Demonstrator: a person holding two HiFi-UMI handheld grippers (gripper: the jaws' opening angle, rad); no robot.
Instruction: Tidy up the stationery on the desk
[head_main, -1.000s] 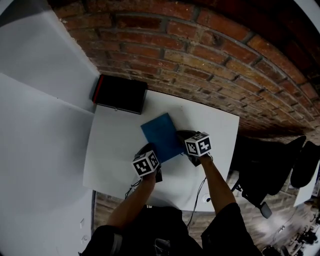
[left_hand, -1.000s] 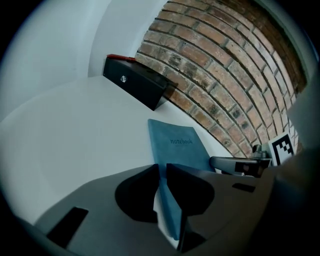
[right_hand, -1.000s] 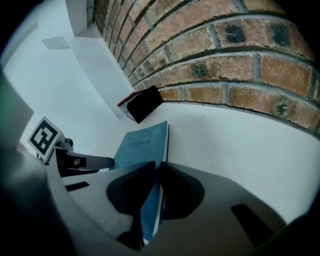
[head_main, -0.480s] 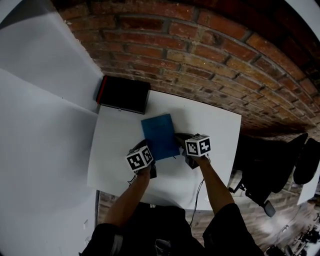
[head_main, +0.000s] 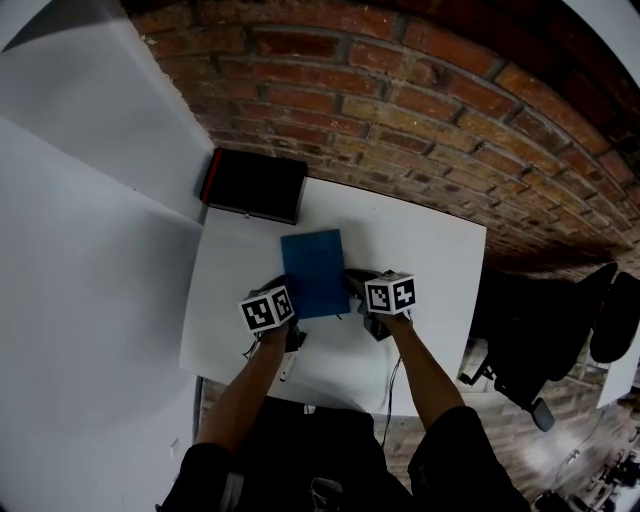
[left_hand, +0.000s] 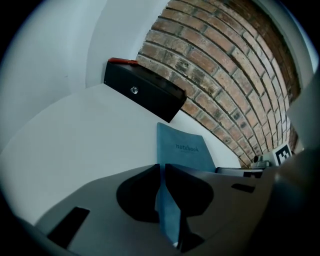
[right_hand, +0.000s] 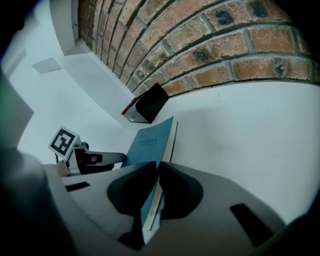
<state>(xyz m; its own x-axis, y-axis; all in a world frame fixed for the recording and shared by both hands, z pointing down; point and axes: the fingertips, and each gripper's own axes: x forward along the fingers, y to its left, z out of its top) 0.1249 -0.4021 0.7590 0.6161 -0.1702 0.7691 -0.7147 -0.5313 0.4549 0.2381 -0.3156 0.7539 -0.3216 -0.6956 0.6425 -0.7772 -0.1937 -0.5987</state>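
Note:
A blue notebook (head_main: 313, 272) is held over the middle of the white desk (head_main: 430, 260), its long side pointing toward the brick wall. My left gripper (head_main: 288, 312) is shut on the notebook's near left corner (left_hand: 167, 210). At the near right edge, my right gripper (head_main: 352, 290) is shut on the same notebook (right_hand: 150, 200). The cover word "notebook" (left_hand: 187, 148) shows in the left gripper view. Each gripper's marker cube is visible from the other side: the right one (left_hand: 281, 154) and the left one (right_hand: 63, 142).
A black case with a red edge (head_main: 253, 186) lies at the desk's far left corner, close to the brick wall (head_main: 420, 110). White panels (head_main: 80, 250) stand to the left. A dark office chair (head_main: 540, 340) sits off the desk's right side.
The notebook has turned from a slanted position to lie square with the desk and moved slightly left and away. Both grippers stayed shut on it, the left one moving left.

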